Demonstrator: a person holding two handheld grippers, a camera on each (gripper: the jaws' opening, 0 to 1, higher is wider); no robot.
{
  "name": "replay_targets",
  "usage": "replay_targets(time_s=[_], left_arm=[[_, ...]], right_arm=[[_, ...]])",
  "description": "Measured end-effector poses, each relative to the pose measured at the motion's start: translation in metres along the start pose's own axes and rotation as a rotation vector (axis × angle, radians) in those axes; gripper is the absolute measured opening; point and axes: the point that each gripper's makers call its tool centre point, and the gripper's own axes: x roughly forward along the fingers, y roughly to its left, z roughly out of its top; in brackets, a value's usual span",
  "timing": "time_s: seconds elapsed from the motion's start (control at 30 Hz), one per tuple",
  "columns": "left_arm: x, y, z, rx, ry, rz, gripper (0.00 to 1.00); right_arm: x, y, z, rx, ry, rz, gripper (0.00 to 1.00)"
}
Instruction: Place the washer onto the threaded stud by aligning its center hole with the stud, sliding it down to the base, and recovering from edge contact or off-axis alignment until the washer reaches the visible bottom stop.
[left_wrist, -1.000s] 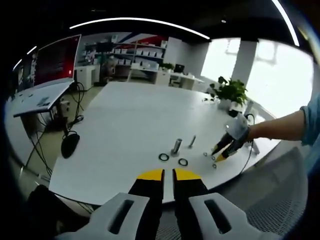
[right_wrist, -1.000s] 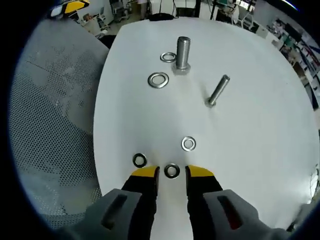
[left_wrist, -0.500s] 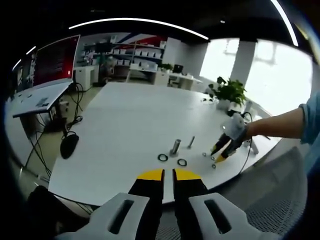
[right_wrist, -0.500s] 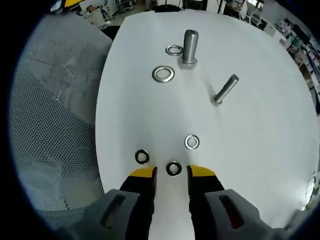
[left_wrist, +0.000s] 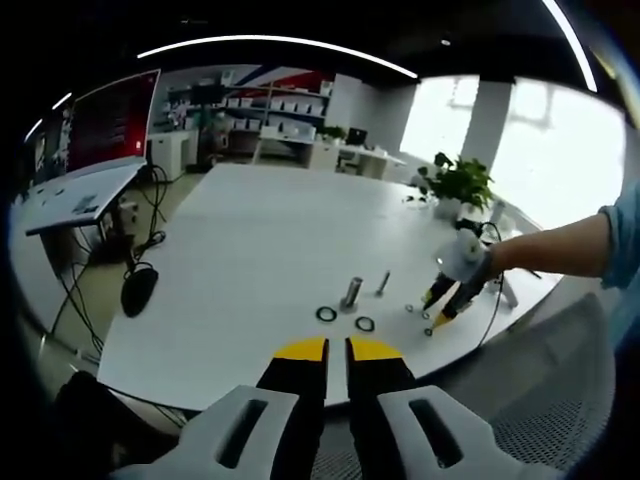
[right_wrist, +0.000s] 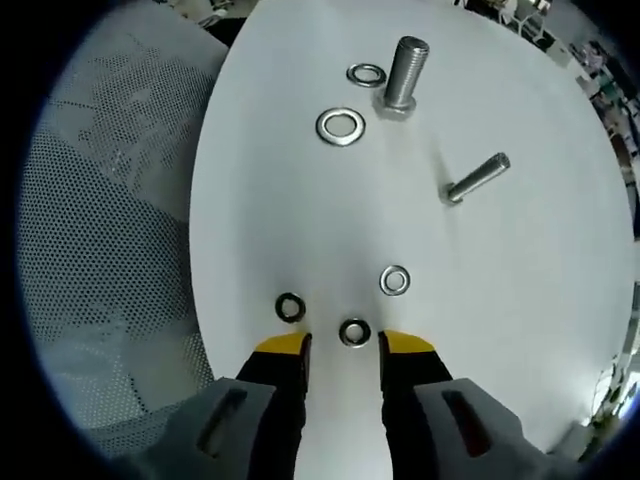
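The right gripper (right_wrist: 343, 345) hangs low over the table, jaws parted wide, a small washer (right_wrist: 354, 331) lying just ahead of the gap, ungripped. The left gripper (left_wrist: 336, 349) sits at the bottom of its view, jaws nearly together, holding nothing. The white table (left_wrist: 260, 250) fills an office with shelves upper centre and a plant (left_wrist: 460, 184) at right. One upright threaded stud (right_wrist: 405, 76), one lying bolt (right_wrist: 478, 179), five washers. A mesh chair (right_wrist: 100, 230) borders the table's left edge.
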Motion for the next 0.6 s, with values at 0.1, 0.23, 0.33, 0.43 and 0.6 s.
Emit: replay_targets(time_s=[0.1, 0.23, 0.33, 0.43, 0.6], left_arm=[[0.0000, 0.0002, 0.0000, 0.000, 0.000, 0.001, 0.04], [0.0000, 0.0000, -0.0001, 0.000, 0.000, 0.002, 0.04], [0.0001, -0.0001, -0.0005, 0.003, 0.004, 0.001, 0.04], [0.0002, -0.0001, -0.0008, 0.005, 0.006, 0.000, 0.04], [0.0001, -0.0001, -0.0007, 0.005, 0.006, -0.001, 0.04]], right_arm=[[0.0005, 0.0005, 0.0001, 0.001, 0.032, -0.005, 0.30], [0.0009, 0.0007, -0.0001, 0.001, 0.068, -0.009, 0.30], [0.0012, 0.0008, -0.0004, -0.002, 0.099, -0.011, 0.30], [-0.0013, 0.0037, 0.0015, -0.022, 0.126, -0.015, 0.30], [-0.0027, 0.0044, 0.0003, -0.024, 0.129, -0.014, 0.30]])
